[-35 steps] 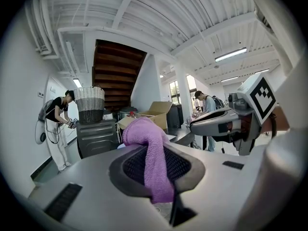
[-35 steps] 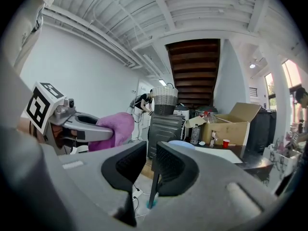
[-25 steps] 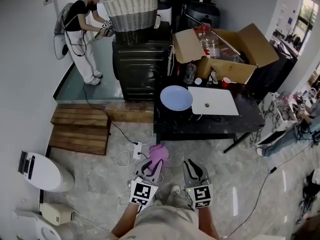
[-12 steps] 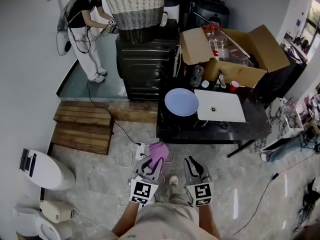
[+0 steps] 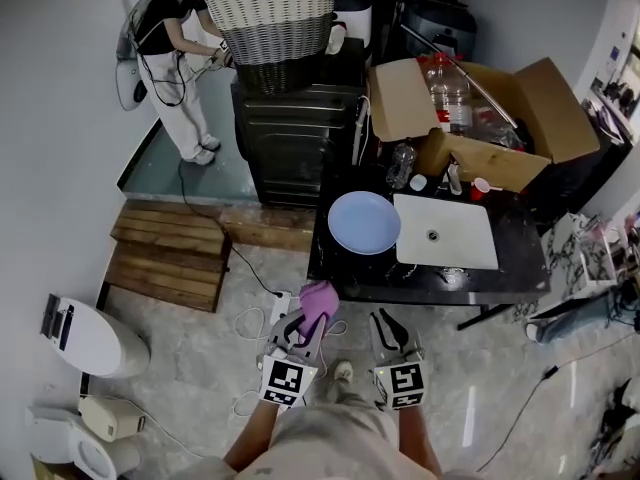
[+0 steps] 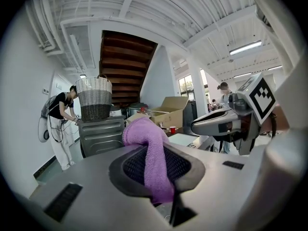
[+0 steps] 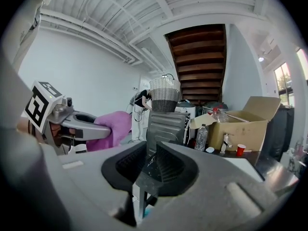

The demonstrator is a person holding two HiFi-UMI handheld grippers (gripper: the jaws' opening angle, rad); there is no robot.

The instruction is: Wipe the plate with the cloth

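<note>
Cloth [image 5: 318, 299] stays pinched in left claw [image 5: 304, 328]; right claw [image 5: 392, 332] closed, empty; plate [image 5: 365, 222] nearer.

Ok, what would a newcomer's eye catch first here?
The purple cloth clamped in the jaws of the left gripper, low in the head view, stands out most. Ahead, a pale blue plate lies on the dark table beside a white basin, and a big wicker basket tops the black cabinet beyond.

1. A dark table [image 5: 510, 273] stood on the pale floor [image 5: 190, 353].
2. A blue plate [image 5: 364, 222] lay at its left end, just beside a white sink [image 5: 445, 232].
3. A clear bottle [image 5: 401, 165] and red cup [image 5: 481, 185] stood behind them.
</note>
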